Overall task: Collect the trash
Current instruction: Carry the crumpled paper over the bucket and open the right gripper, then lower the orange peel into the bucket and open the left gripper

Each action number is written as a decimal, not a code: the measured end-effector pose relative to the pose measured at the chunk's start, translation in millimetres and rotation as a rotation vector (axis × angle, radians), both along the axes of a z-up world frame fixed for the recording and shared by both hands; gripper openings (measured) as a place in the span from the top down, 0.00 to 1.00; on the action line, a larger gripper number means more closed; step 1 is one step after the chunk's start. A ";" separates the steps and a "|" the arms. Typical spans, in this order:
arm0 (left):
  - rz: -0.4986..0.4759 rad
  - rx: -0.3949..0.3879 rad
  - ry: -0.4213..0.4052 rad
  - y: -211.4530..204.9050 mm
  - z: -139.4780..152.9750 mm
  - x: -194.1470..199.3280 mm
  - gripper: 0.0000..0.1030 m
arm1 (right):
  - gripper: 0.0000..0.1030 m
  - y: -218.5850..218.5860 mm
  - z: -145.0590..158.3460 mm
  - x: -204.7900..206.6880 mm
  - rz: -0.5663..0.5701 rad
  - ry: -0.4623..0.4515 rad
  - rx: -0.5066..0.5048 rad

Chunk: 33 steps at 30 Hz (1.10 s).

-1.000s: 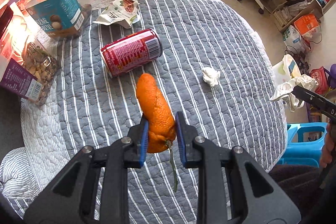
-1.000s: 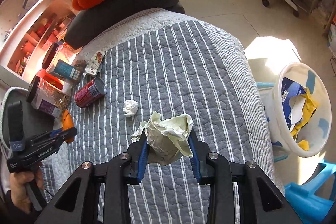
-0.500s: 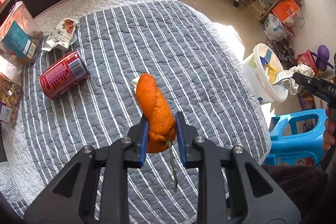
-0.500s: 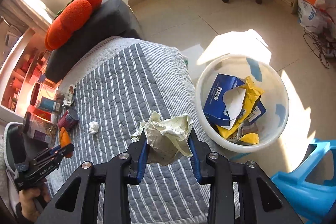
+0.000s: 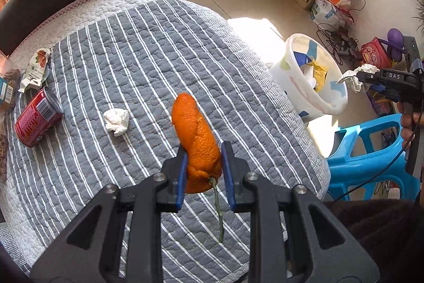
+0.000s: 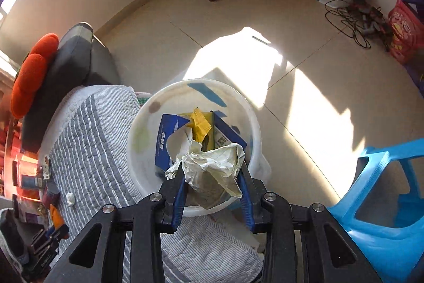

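My right gripper (image 6: pixel 212 192) clamps a crumpled paper (image 6: pixel 212 166) directly above the white bin (image 6: pixel 254 129). My left gripper (image 5: pixel 204 171) pinches an orange peel (image 5: pixel 196 139) over the striped quilt (image 5: pixel 148 49), beside that bin; a tissue ball (image 5: pixel 116 118) and red can (image 5: pixel 37 118) lie farther from it.

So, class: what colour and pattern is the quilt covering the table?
Grey with thin white stripes; the quilt shows best in the left wrist view.
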<state>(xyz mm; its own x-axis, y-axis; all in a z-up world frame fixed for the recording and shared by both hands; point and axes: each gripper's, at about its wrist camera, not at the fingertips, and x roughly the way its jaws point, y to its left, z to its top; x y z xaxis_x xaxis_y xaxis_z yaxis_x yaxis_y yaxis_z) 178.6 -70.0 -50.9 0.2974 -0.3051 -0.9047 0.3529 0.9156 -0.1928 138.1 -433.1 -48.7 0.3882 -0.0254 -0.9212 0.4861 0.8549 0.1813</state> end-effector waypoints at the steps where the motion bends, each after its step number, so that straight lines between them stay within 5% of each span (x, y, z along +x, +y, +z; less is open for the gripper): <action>1: -0.007 0.002 -0.004 -6.1 0.6 1.4 0.75 | 0.65 -4.9 -3.2 0.0 -0.009 0.005 0.002; 7: -0.048 -0.028 0.004 -52.3 2.6 14.5 0.75 | 0.58 -25.0 -16.2 0.1 -0.041 0.026 0.045; 12: -0.115 -0.034 -0.024 -99.9 10.4 22.8 0.75 | 0.42 -34.2 -12.0 -4.5 -0.066 0.002 0.082; 28: -0.235 -0.051 -0.079 -198.8 8.8 37.1 0.74 | 0.36 -55.0 12.2 -37.2 -0.099 -0.050 0.091; 29: -0.234 -0.052 -0.084 -200.5 8.5 38.5 0.71 | 0.35 -56.3 12.9 -38.2 -0.102 -0.051 0.089; 31: -0.226 -0.057 -0.088 -200.9 8.4 42.4 0.42 | 0.35 -57.2 13.9 -39.5 -0.106 -0.052 0.080; 33: -0.190 -0.037 -0.117 -197.8 11.9 43.9 0.29 | 0.34 -56.7 15.4 -40.3 -0.108 -0.051 0.070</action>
